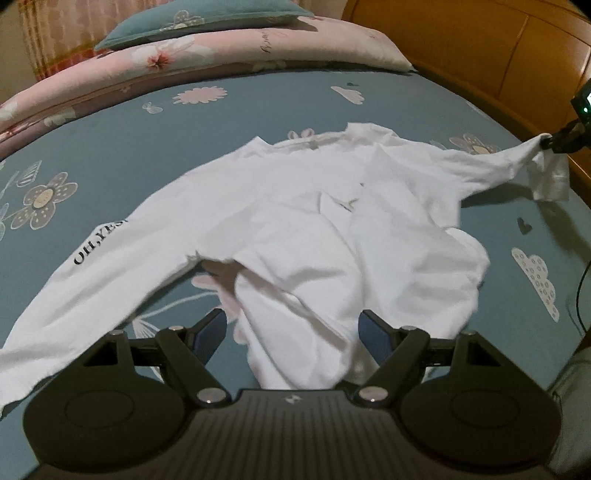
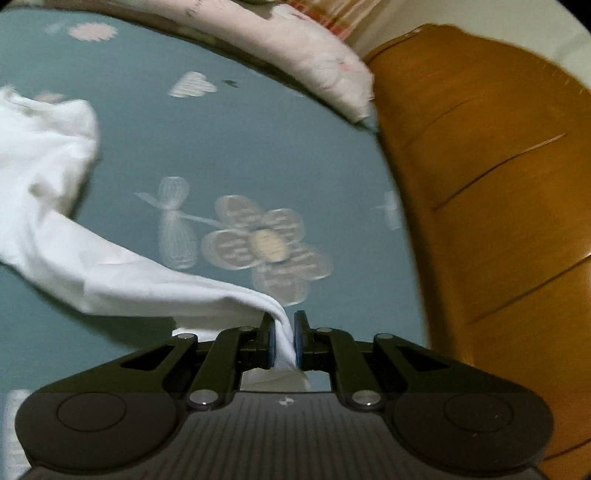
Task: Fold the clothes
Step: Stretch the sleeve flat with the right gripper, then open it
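A white long-sleeved shirt (image 1: 295,221) lies rumpled on the teal bedsheet (image 1: 110,147). One sleeve, printed "OH,YES", stretches to the lower left. My left gripper (image 1: 291,332) is open, its jaws either side of the shirt's bunched hem, which lies between them unclamped. My right gripper (image 2: 284,336) is shut on the end of the other sleeve (image 2: 147,284) and holds it stretched above the sheet. It also shows in the left wrist view (image 1: 550,142) at the far right, pulling the sleeve taut.
Pink floral pillow (image 1: 221,51) and teal pillow (image 1: 207,18) lie at the head of the bed. A wooden bed frame (image 2: 498,184) runs along the right side, close to my right gripper. A grey-clad leg (image 1: 576,369) shows at lower right.
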